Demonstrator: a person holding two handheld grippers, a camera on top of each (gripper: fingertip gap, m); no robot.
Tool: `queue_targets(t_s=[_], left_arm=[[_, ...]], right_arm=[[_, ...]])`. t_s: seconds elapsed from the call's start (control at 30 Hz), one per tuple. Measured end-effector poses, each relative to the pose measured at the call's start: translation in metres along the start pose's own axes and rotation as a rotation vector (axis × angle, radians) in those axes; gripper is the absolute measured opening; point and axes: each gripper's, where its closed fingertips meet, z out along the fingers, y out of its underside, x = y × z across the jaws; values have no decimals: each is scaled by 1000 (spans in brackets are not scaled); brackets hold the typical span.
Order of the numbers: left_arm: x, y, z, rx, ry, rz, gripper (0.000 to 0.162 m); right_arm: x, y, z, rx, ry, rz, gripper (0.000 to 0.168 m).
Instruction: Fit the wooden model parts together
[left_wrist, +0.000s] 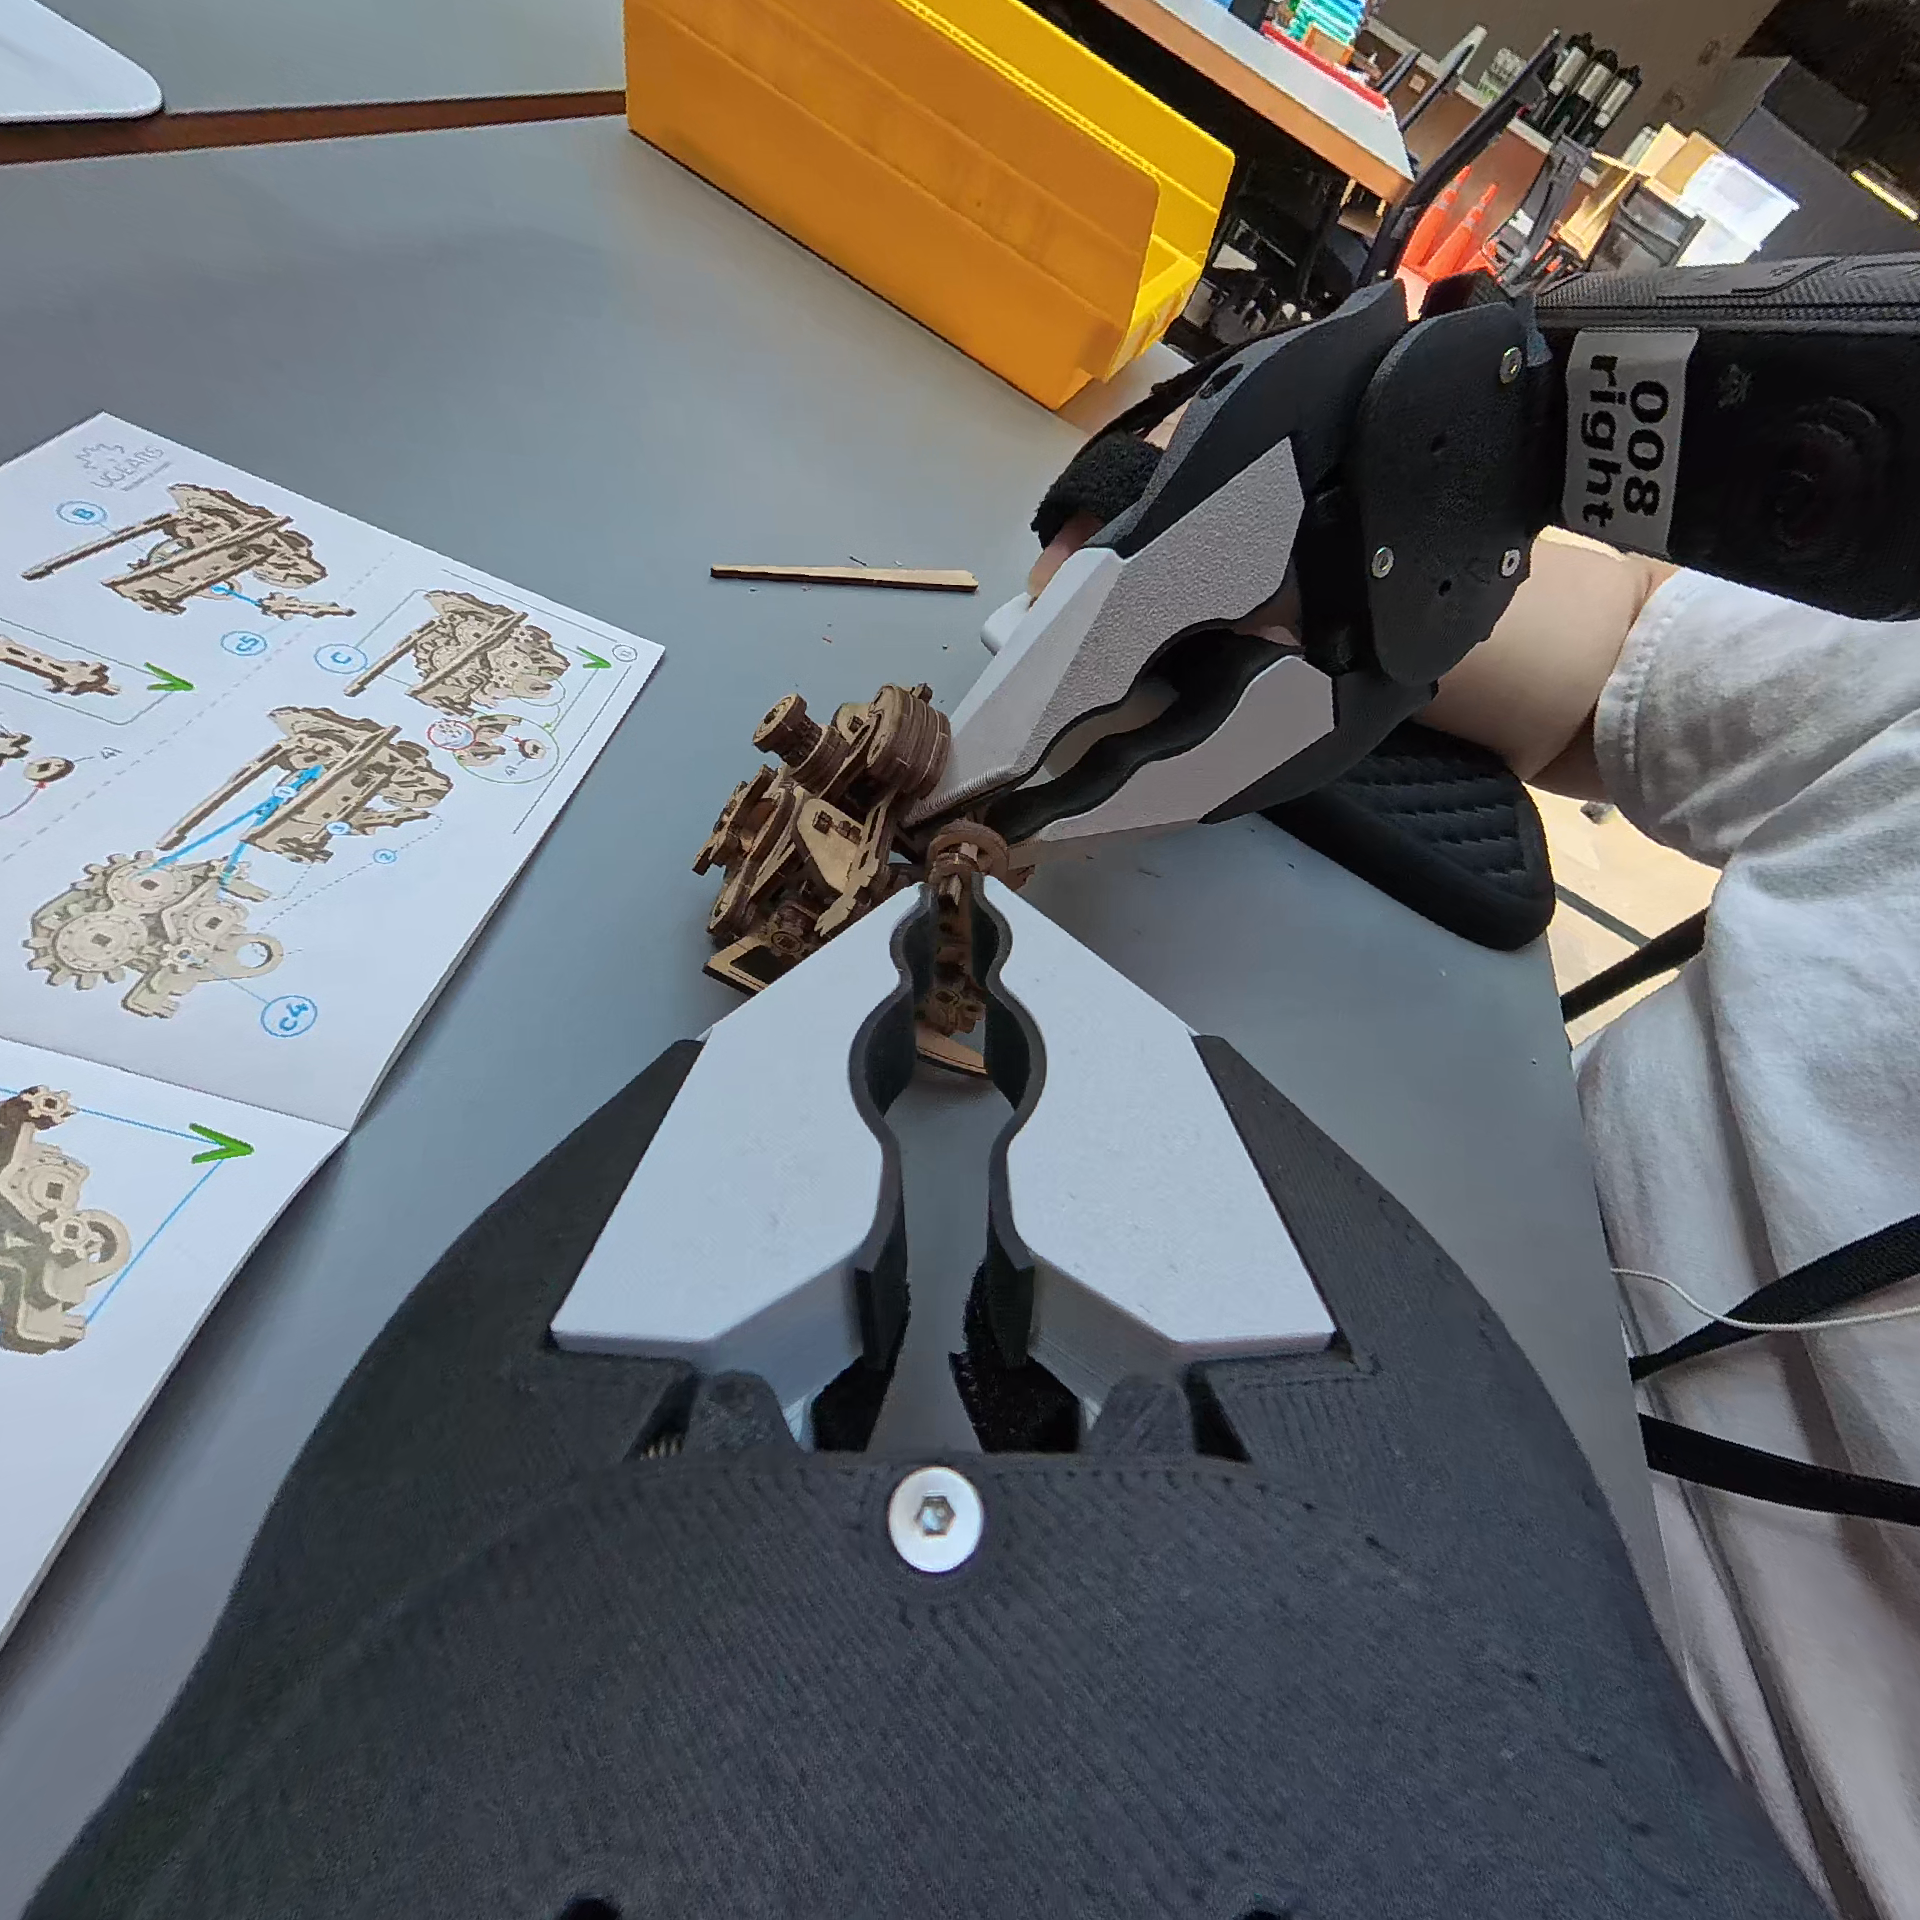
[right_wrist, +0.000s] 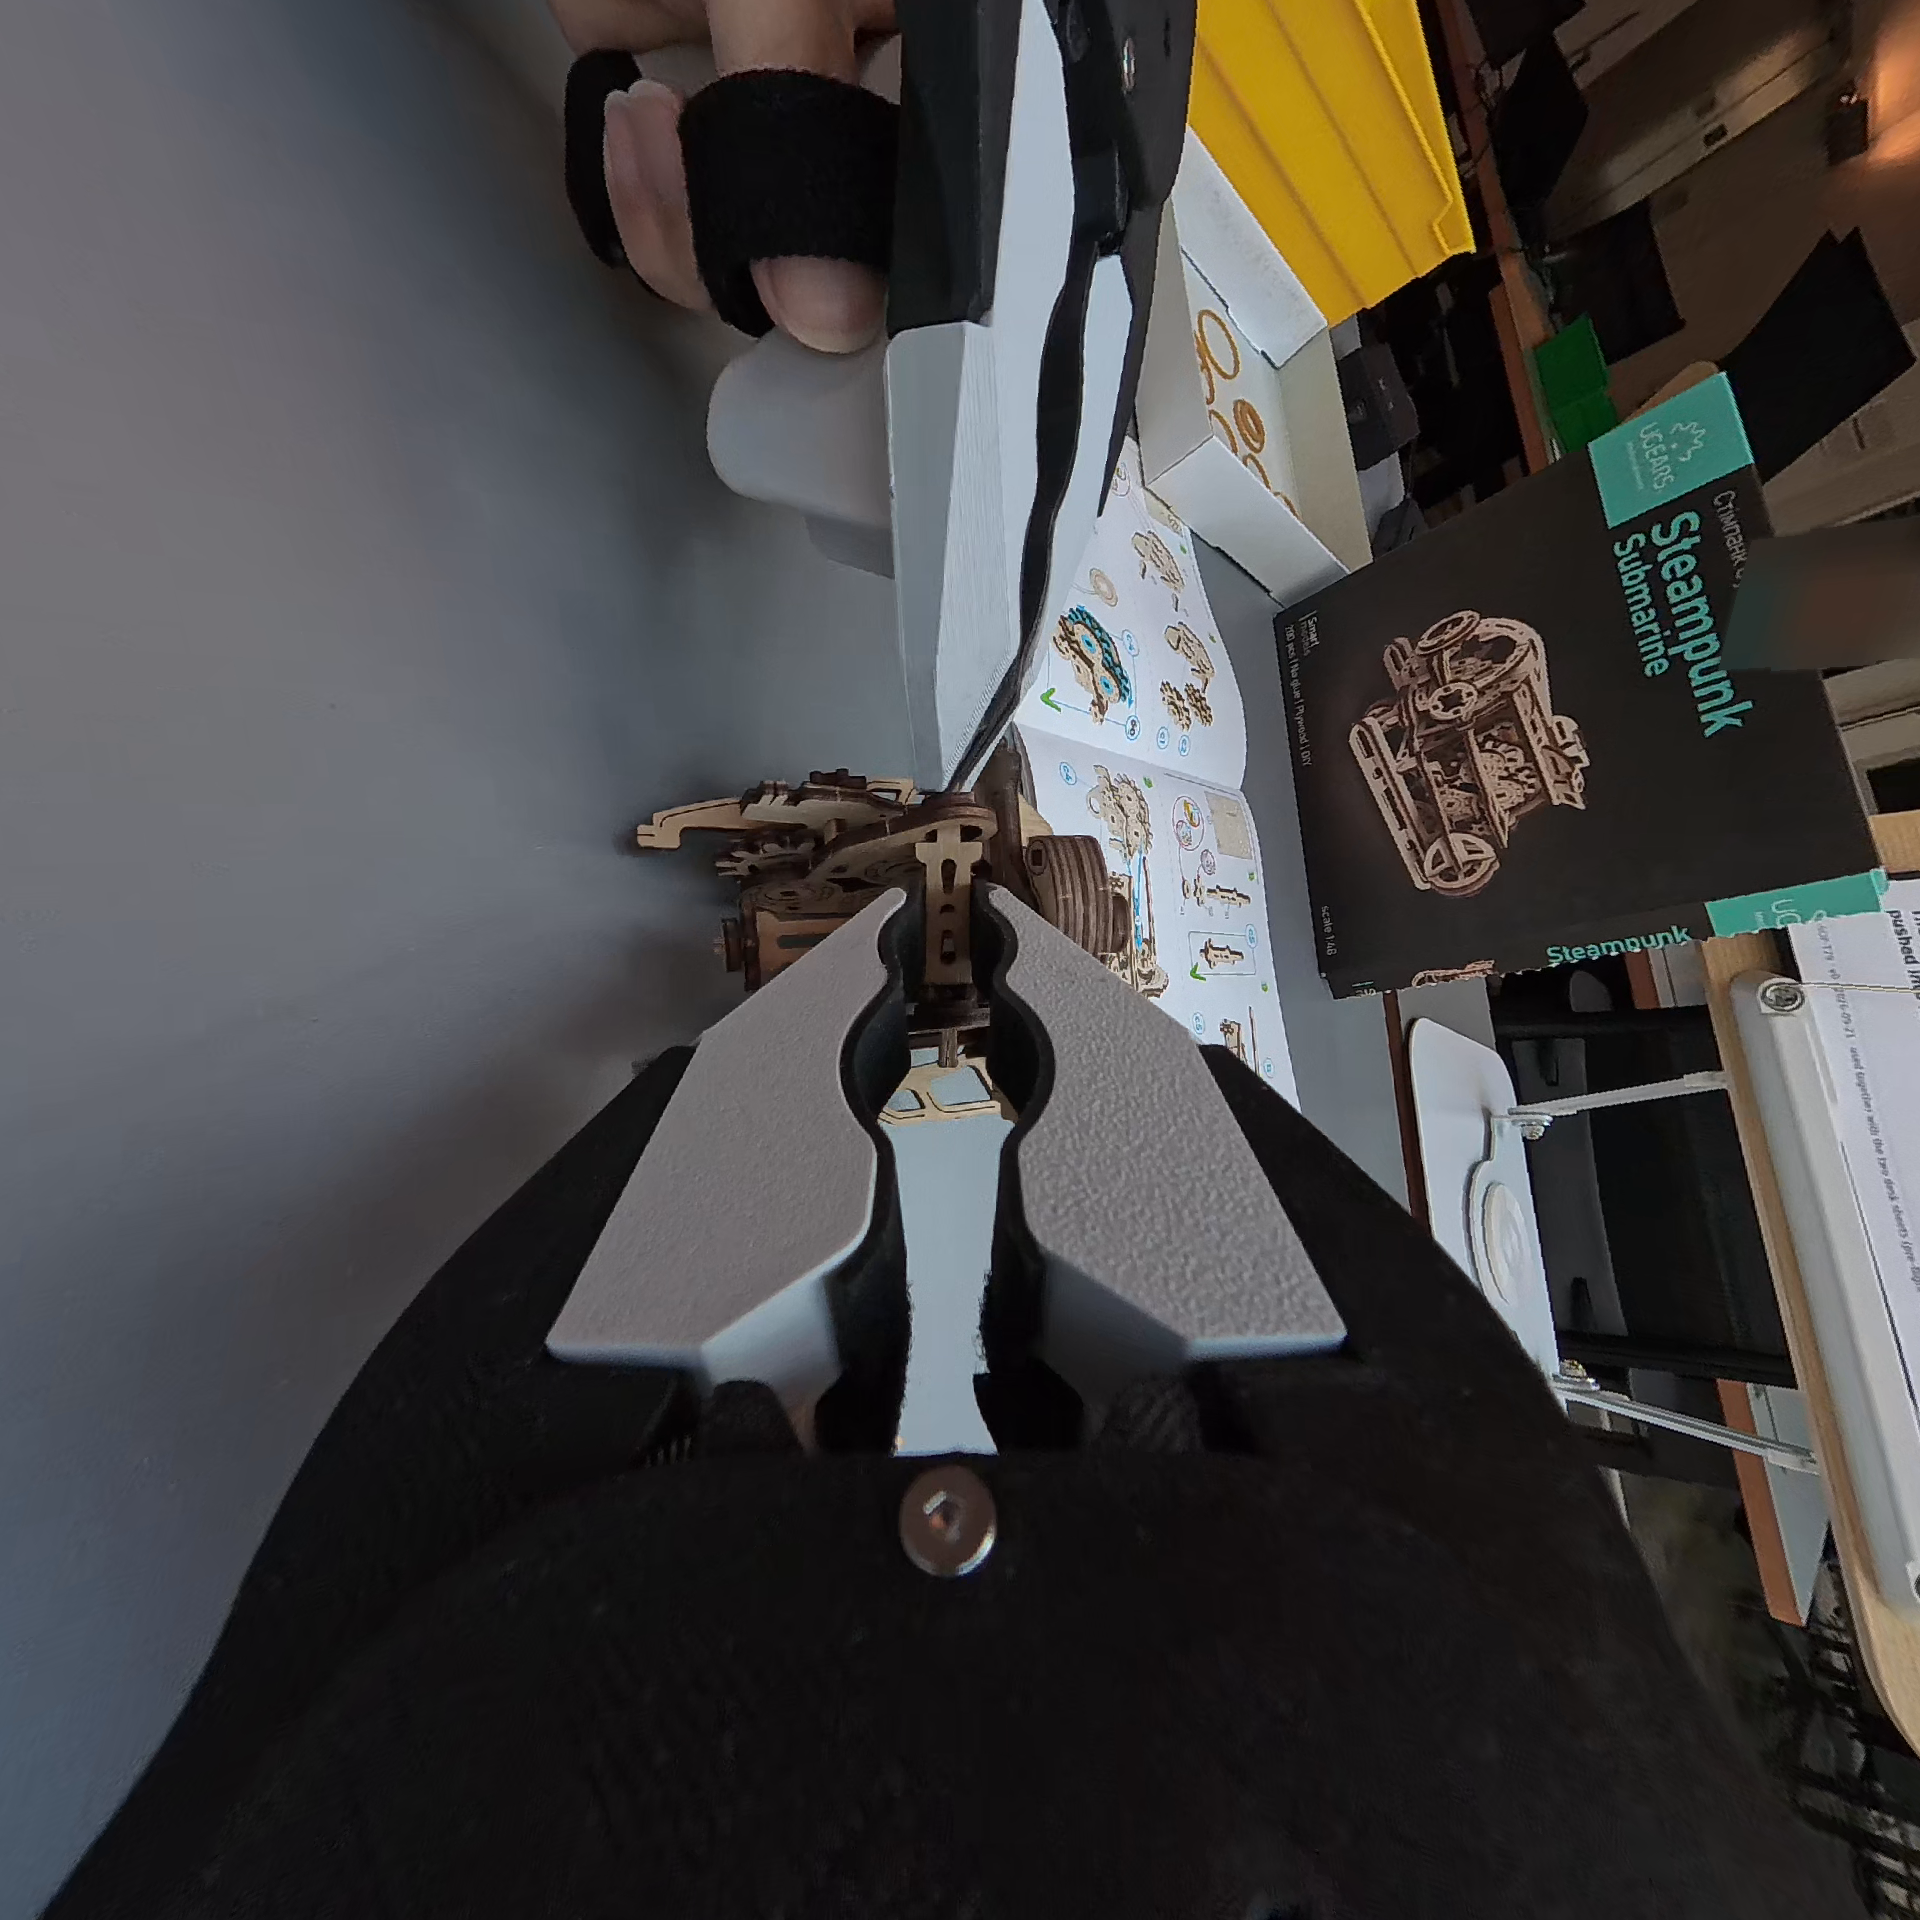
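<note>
While the left hand-held gripper (left_wrist: 948, 904) is pinching a small wooden part (left_wrist: 951, 940) just ahead of the wooden model (left_wrist: 821, 831) on the table (left_wrist: 468, 364), the right hand-held gripper (right_wrist: 943, 914), clamping that model, should be holding steady as the part is easing squarely in.

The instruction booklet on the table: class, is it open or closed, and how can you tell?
Open. The instruction booklet lies flat on the grey table, printed assembly diagrams facing up.
</note>
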Motion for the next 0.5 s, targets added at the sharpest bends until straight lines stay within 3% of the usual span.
queue_targets(t_s=[0.5], left_arm=[[3,-3,-1,27,121,-158,0]], right_arm=[[-2,-5,-3,32,20,-45,5]])
